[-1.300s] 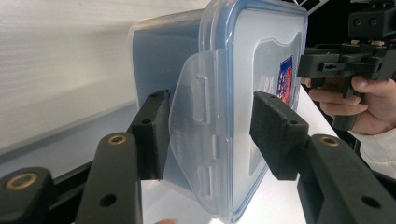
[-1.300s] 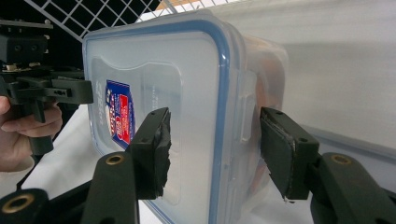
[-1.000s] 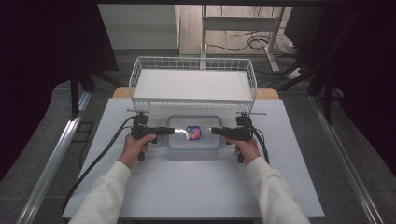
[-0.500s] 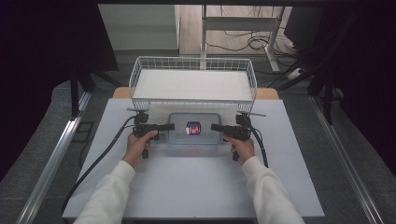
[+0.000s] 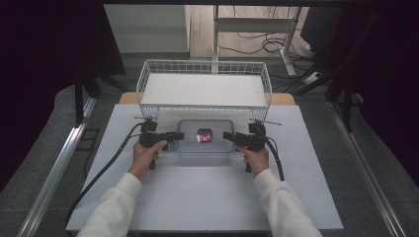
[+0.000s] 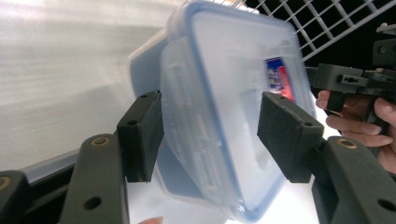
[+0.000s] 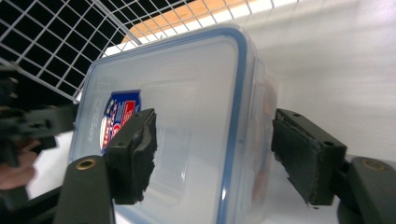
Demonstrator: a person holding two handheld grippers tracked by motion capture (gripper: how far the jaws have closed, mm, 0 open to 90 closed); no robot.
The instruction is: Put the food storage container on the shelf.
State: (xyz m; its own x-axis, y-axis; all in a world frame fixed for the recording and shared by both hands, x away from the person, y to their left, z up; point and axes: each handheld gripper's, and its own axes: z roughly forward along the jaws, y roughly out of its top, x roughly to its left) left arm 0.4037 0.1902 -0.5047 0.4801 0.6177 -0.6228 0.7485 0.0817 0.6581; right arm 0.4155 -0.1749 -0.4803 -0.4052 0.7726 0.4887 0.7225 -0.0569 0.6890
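I held my left gripper (image 5: 174, 136) and right gripper (image 5: 228, 136) at the two short ends of a clear lidded container (image 5: 205, 146), jaws spread wide and gripping nothing, apparently placed to take both ends together. The container lay flat on the white table (image 5: 197, 197), its long axis running left to right, its red and blue label (image 5: 204, 135) facing up. Just beyond it stood the wire basket (image 5: 148, 79).
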